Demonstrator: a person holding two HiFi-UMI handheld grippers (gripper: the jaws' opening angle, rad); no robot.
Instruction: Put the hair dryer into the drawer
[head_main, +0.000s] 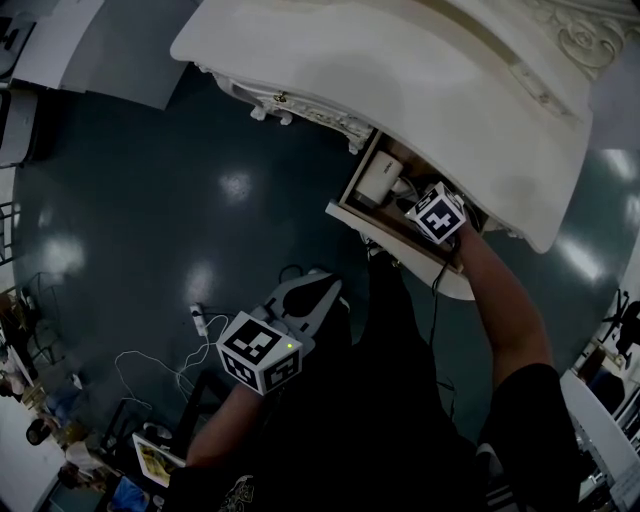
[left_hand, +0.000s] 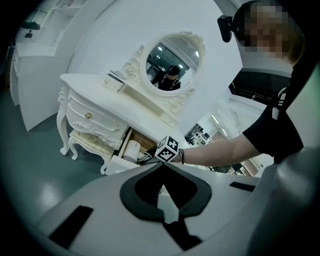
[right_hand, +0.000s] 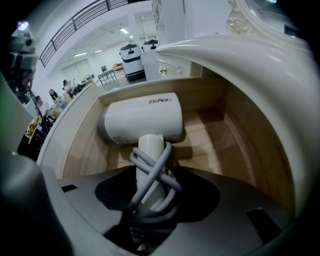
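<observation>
Right gripper view: white hair dryer (right_hand: 142, 120) inside the open drawer (right_hand: 235, 130), body crosswise, grey rear end toward the left wall, handle pointing back at the camera. Grey cord (right_hand: 167, 182) looped in a crossing knot round the handle. Resting on the pale wood bottom or just above it: cannot tell which. Right gripper (right_hand: 154, 168) closed on that cord-wrapped handle, one jaw tip on each side of it, reaching steeply down into the drawer.

Head view: drawer pulled out from under the right part of the bench (head_main: 400, 70), with the marker cube of the right gripper over its front edge and a bare forearm (head_main: 505, 310) leading back to a black sleeve. Bench top plain white, curved at the front, bare where visible.

Left gripper view: same bench seen from the side, with carved white legs, scrolled trim, a closed drawer with a gold knob (left_hand: 89, 116), and an oval mirror (left_hand: 172, 62) in an ornate white frame above. Left gripper (left_hand: 163, 164) well apart from the bench, jaws together at the tips, nothing between them.

Around it all: glossy dark teal floor (head_main: 180, 200) with pale reflections of ceiling lights, loose white cables (head_main: 150, 365) near the lower left of the head view, white panels (left_hand: 100, 35) behind the bench. Beyond the drawer in the right gripper view, a bright hall with strip lights.
</observation>
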